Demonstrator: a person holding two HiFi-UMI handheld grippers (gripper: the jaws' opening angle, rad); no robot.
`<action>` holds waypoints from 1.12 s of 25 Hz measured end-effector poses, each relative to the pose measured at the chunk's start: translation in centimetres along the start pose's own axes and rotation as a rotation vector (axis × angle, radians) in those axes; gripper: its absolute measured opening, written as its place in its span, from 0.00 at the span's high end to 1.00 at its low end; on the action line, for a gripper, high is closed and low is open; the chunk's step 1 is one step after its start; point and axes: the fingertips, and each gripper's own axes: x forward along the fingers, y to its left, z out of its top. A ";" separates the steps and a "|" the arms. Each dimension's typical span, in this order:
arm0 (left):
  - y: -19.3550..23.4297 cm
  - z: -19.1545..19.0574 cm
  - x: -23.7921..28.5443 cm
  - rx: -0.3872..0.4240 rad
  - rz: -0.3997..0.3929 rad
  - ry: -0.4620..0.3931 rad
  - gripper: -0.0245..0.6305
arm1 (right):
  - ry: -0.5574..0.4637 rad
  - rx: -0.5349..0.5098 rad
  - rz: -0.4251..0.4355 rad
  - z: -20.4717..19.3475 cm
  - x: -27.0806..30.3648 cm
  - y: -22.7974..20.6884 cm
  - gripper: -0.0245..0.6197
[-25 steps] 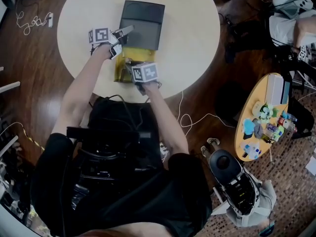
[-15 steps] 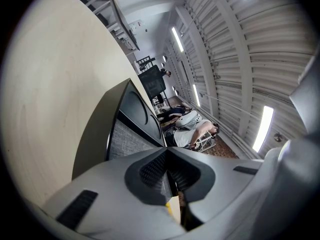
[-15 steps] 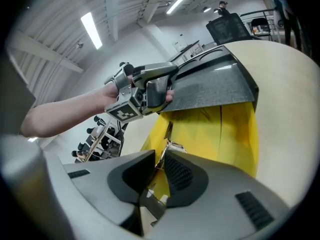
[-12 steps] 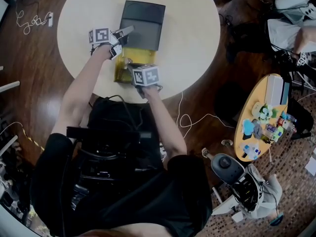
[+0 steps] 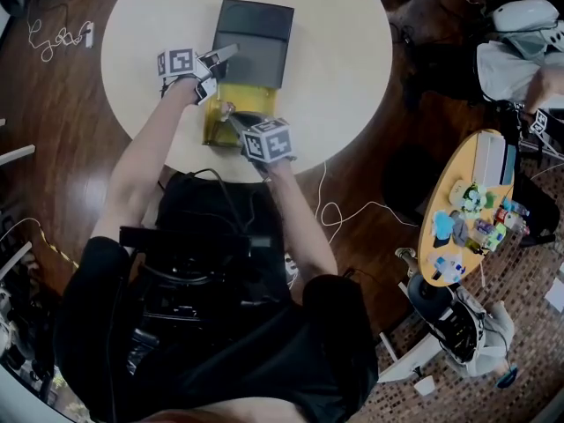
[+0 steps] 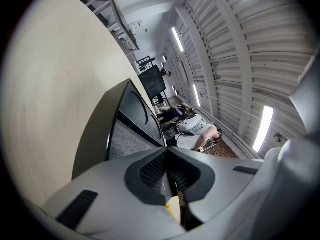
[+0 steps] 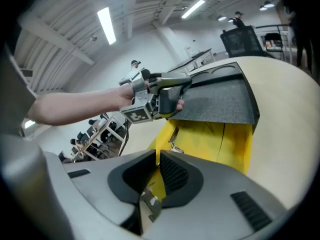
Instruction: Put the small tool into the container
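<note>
currently my left gripper (image 5: 231, 53) has its jaws closed on the left edge of the dark grey lid (image 5: 256, 33) and holds it open behind the yellow container (image 5: 240, 100), which sits near the front of the round cream worktop (image 5: 335, 60). from the left gripper view i see the lid's edge running straight into the closed jaws, with a sliver of yellow below.

my right gripper (image 7: 156, 156) hangs just over the container's near end, angled down into it. its jaws stand only a narrow slit apart and have just been opening; yellow shows through the gap. a small tool (image 7: 150, 204), a bit of grey metal, shows low in that slit, near the base of the jaws. i cannot tell whether the pads are touching it. past the jaws, another small metal piece (image 7: 175, 140) lies inside the container against its left wall, below the raised lid.

in the head view the right gripper's marker cube covers most of the container's near corner, so the tool itself is not visible there.
</note>
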 end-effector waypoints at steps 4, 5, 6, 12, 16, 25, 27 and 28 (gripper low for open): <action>0.1 -0.1 0.0 -0.002 0.000 0.001 0.96 | 0.114 -0.301 -0.048 -3.0 -1.6 0.3 0.73; 0.0 -0.2 0.0 -0.003 -0.001 0.003 0.96 | 0.147 -0.378 -0.065 -3.9 -2.0 0.4 0.71; 0.1 -0.3 0.0 -0.003 -0.001 0.005 0.96 | 0.181 -0.455 -0.079 -4.8 -2.3 0.6 0.71; 0.1 -0.2 -0.1 -0.006 -0.005 -0.003 0.96 | 0.351 -0.825 -0.089 -9.7 -2.9 1.4 0.71; 0.0 -0.1 0.1 0.000 -0.014 -0.006 0.96 | 0.404 -0.977 -0.130 -10.9 -1.4 0.8 0.71; 0.2 -0.1 0.0 -0.001 0.000 -0.004 0.96 | 0.448 -1.078 -0.095 -12.7 1.4 0.5 0.91; 0.2 -0.2 0.0 -0.007 0.001 -0.005 0.96 | 0.435 -1.086 -0.117 -12.6 1.1 0.5 0.91; 0.1 -0.2 0.0 -0.008 -0.001 -0.005 0.96 | 0.422 -1.087 -0.137 -12.3 1.0 0.4 0.91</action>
